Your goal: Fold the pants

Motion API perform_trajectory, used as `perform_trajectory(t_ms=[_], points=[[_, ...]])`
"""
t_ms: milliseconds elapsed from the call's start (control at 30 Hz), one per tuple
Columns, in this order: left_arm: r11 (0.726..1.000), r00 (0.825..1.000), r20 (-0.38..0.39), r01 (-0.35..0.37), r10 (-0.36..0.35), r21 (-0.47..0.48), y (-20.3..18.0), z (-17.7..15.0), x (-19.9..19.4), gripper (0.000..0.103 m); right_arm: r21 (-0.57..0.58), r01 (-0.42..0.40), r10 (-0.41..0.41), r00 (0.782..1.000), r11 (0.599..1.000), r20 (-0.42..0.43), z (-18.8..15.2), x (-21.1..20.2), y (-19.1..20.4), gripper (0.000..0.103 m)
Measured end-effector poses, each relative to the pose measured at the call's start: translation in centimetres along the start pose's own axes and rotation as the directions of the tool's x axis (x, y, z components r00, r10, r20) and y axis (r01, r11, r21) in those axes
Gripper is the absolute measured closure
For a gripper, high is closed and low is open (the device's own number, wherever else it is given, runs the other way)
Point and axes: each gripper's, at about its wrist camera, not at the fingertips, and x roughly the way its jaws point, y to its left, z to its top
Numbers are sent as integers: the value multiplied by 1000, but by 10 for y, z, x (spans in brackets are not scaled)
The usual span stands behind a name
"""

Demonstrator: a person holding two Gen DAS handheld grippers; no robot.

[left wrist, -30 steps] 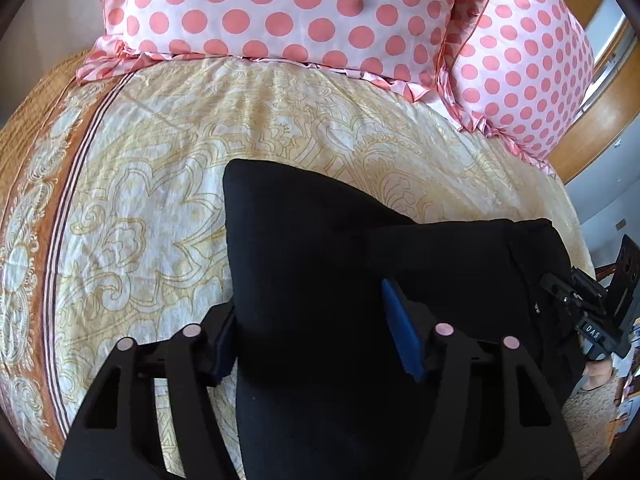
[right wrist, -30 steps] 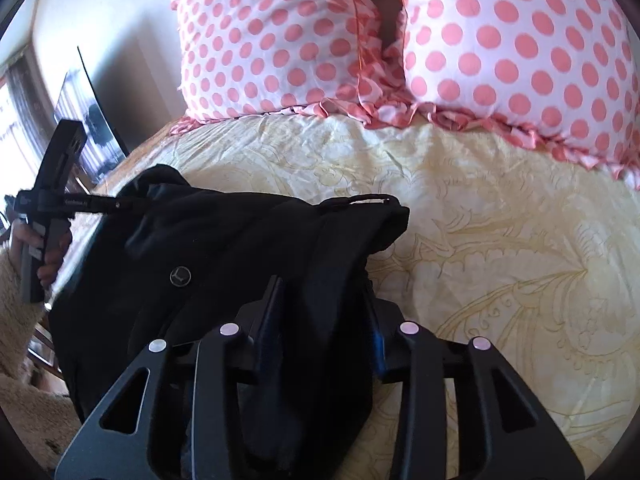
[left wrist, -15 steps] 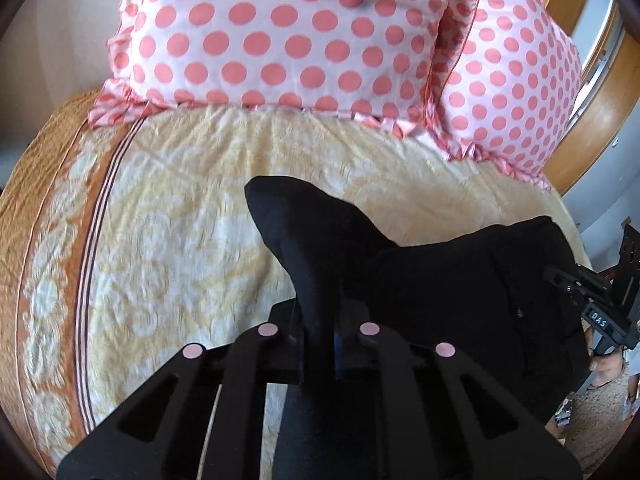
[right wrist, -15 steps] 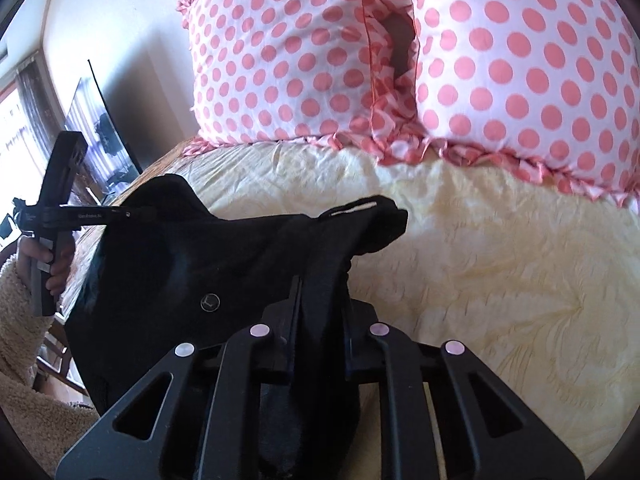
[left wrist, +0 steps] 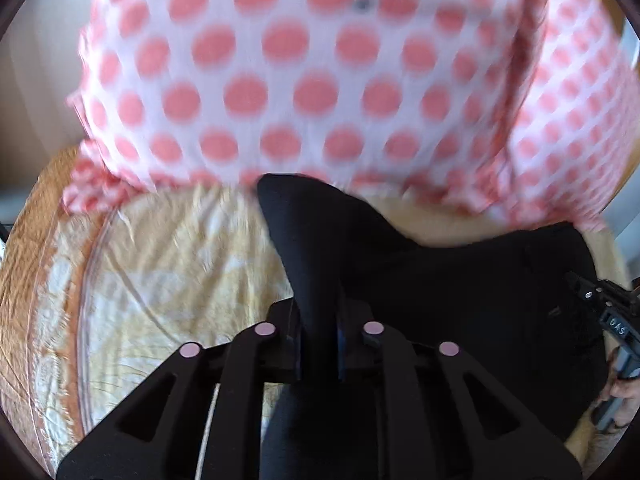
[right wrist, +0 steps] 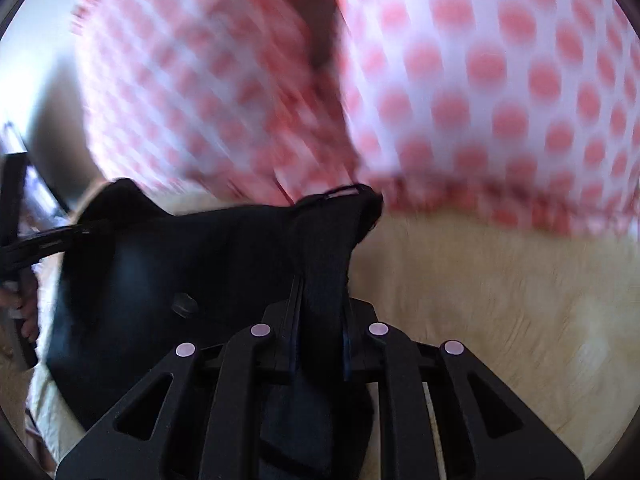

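The black pants (left wrist: 460,292) hang stretched between my two grippers above the bed. My left gripper (left wrist: 318,340) is shut on one black corner that sticks up between its fingers. My right gripper (right wrist: 318,336) is shut on the waistband end (right wrist: 340,216), with a button (right wrist: 184,304) showing to its left. Each view shows the other gripper at its edge: the right one in the left wrist view (left wrist: 612,320), the left one in the right wrist view (right wrist: 24,248). Both views are blurred by motion.
Two pink polka-dot pillows (left wrist: 288,76) (right wrist: 500,80) fill the far side, close ahead. The yellow patterned bedspread (left wrist: 160,272) (right wrist: 500,288) lies below, with an orange border (left wrist: 36,264) at the left edge.
Both grippers closed on the pants from open a second ago, then lifted and moved toward the pillows, which now loom larger. The pants have risen off the bedspread.
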Motion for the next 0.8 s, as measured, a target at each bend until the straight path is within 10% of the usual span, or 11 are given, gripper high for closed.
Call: perform_trajectory(t_ms=[200, 333, 400, 600, 800], points=[[983, 984, 82, -164, 158, 77, -21, -7, 5, 64, -44, 127, -125, 991, 991, 36, -4, -1, 14, 59], [965, 937, 257, -257, 236, 50, -20, -18, -49, 14, 3, 201, -200, 977, 980, 78, -18, -28, 0, 42], [974, 922, 329, -226, 203, 32, -21, -33, -86, 11, 37, 223, -226, 967, 974, 118, -28, -49, -7, 42], [1000, 978, 208, -2, -3, 26, -39, -94, -124, 6, -33, 101, -93, 978, 994, 184, -73, -101, 40, 42], [990, 993, 106, -57, 44, 126, -72, -143, -92, 6, -188, 118, -95, 987, 975, 127, -104, -95, 96, 37]])
